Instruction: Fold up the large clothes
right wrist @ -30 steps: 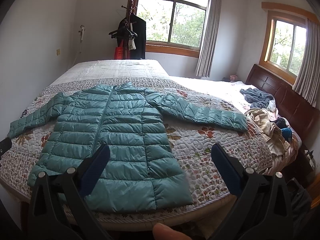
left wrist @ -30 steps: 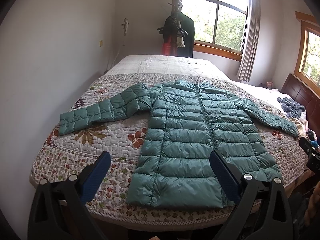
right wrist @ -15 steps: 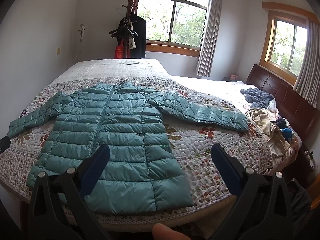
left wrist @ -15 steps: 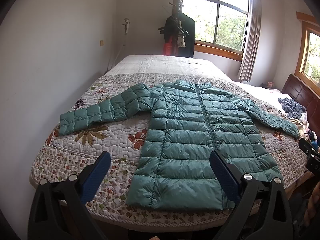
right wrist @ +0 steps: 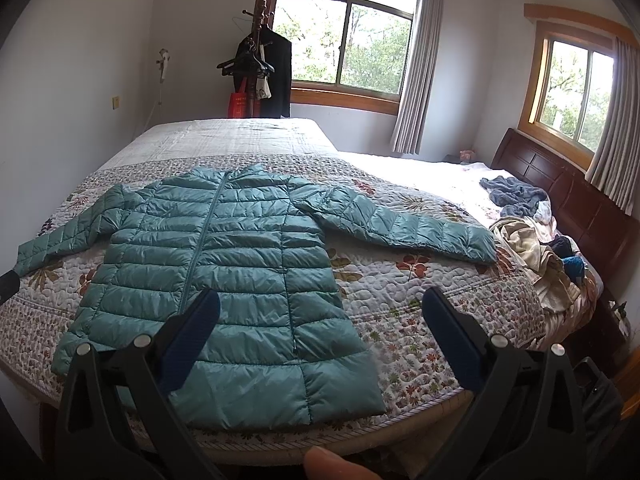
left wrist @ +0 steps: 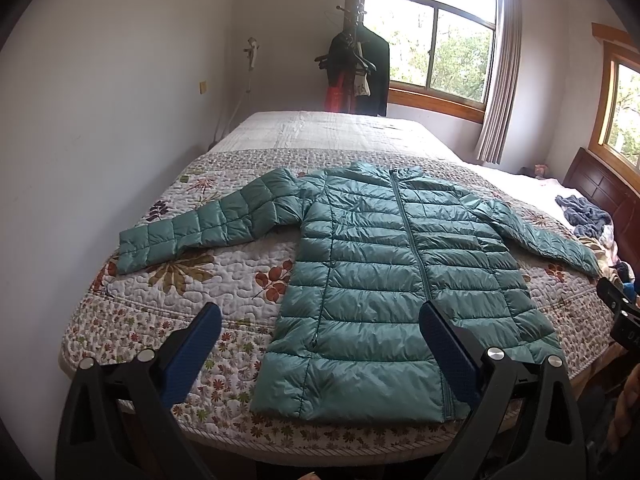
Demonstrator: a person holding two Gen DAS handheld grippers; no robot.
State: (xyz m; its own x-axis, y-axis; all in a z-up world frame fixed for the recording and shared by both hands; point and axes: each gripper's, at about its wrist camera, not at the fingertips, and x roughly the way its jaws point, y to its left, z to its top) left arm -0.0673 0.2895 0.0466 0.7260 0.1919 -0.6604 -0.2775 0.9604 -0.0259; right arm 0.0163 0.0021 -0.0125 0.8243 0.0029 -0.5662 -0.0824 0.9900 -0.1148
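Quilted bedding is covering the bed, and both grippers are hovering off its near edge — left gripper and right gripper, jaws spread wide, gripping nothing. Beyond them the jacket is lying flat on the bed, zipped, sleeves stretched out — no fold made yet, so everything is remaining.

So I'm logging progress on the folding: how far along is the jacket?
Done: the teal puffer jacket lies flat, zipped, on the quilt, both sleeves spread out. In hand: nothing; the left gripper and right gripper are open, short of the hem. Left: every fold, sleeves and body.
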